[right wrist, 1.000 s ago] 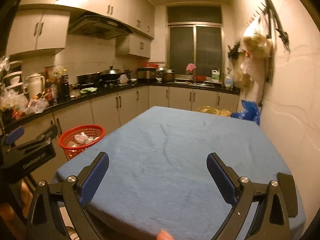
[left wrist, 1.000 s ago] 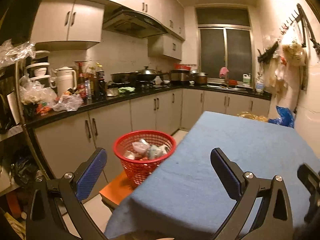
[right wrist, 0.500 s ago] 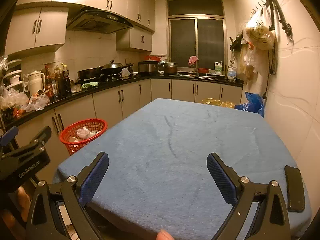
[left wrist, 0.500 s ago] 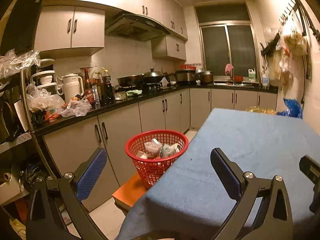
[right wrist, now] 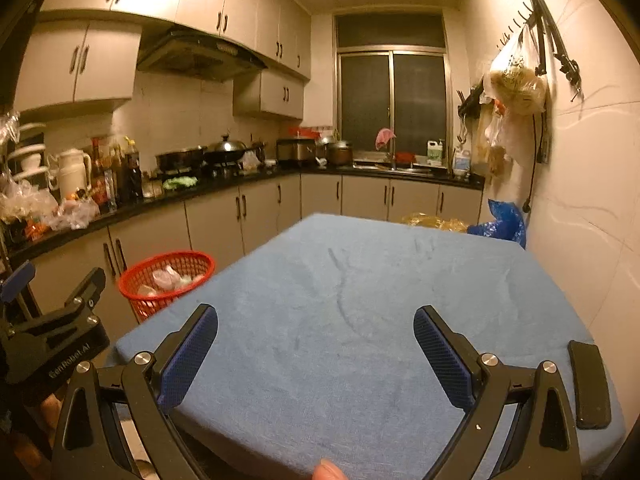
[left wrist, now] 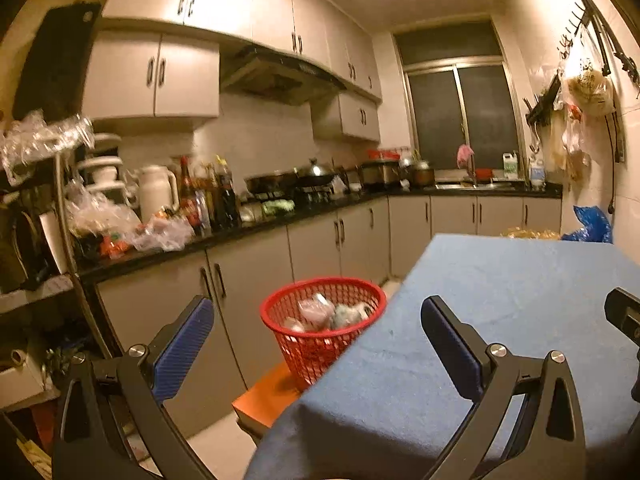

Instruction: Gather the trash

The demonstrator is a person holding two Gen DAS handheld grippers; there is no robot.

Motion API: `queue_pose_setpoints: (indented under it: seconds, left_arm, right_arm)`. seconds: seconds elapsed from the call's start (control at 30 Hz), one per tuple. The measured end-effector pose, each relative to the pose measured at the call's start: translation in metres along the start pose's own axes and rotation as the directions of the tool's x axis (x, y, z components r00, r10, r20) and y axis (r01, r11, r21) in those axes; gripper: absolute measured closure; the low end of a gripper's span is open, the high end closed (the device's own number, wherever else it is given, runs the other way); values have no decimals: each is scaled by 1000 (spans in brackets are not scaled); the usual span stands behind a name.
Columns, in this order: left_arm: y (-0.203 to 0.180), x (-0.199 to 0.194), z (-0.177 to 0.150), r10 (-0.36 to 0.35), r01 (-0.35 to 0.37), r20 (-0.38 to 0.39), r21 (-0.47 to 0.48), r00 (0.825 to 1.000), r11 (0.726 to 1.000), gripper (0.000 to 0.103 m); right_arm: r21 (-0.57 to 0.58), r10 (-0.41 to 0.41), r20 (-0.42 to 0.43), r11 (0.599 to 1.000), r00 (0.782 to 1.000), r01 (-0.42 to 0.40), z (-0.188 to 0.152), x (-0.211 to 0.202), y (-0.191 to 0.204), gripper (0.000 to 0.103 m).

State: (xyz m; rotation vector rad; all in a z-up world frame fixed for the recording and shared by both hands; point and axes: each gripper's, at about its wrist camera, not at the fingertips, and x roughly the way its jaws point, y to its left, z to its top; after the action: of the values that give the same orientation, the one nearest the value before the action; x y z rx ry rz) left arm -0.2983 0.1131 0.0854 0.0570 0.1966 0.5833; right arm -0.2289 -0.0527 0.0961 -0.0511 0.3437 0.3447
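Note:
A red mesh basket holding crumpled wrappers stands on an orange stool at the left side of the blue-clothed table. My left gripper is open, empty, held back from the basket near the table's front left corner. My right gripper is open and empty above the table's near edge. The left gripper's body shows at the left of the right wrist view.
A black flat object lies on the table's near right corner. A blue bag and yellowish plastic sit at the far edge. The counter carries bottles, a jug, pans and plastic bags. A shelf rack stands at left.
Both grippers have drawn back and tilted up, so the basket and table sit lower and farther in view. Both stay open and empty.

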Motion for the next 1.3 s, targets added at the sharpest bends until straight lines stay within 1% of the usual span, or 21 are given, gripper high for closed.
queue_pose_setpoints:
  seconds: [0.07,0.17,0.33,0.47,0.6,0.7,0.83,1.3]
  left_arm:
    - [-4,-2,0,5,-5,12,19,1000,1000,0]
    - [-7,-2,0,-13,13,-1,29,1000,999,0]
    - [-7,4,0,-19,20,-32,30,999,999,0]
    - [-9,9,-2,-12,15,-53,56,999,998,0]
    - [-10,16,-3,-40,46,-94,66,995,997,0]
    - [-7,22,-5,-41,49,-120,64,992,997,0]
    - [-4,24,-5,-32,39,-122,63,992,997,0]
    - [0,30,-5,-57,66,-144,63,988,996,0]
  right_arm:
    - [-7,1,-17,1000,1000,-1,-1,4,2,3]
    - [-4,15,-44,1000,999,-16,-4,9,2,3]
    - [0,8,-66,1000,998,-8,-6,13,0,3]
    - [-7,8,-78,1000,997,-8,-9,15,2,3]
    - [-14,7,-87,1000,996,-8,-10,18,3,3]
    - [-14,8,-95,1000,995,-9,-11,20,3,3]
    - [-14,7,-98,1000,995,-9,-12,21,4,3]
    - [-22,13,-115,1000,993,-16,-16,26,3,3]
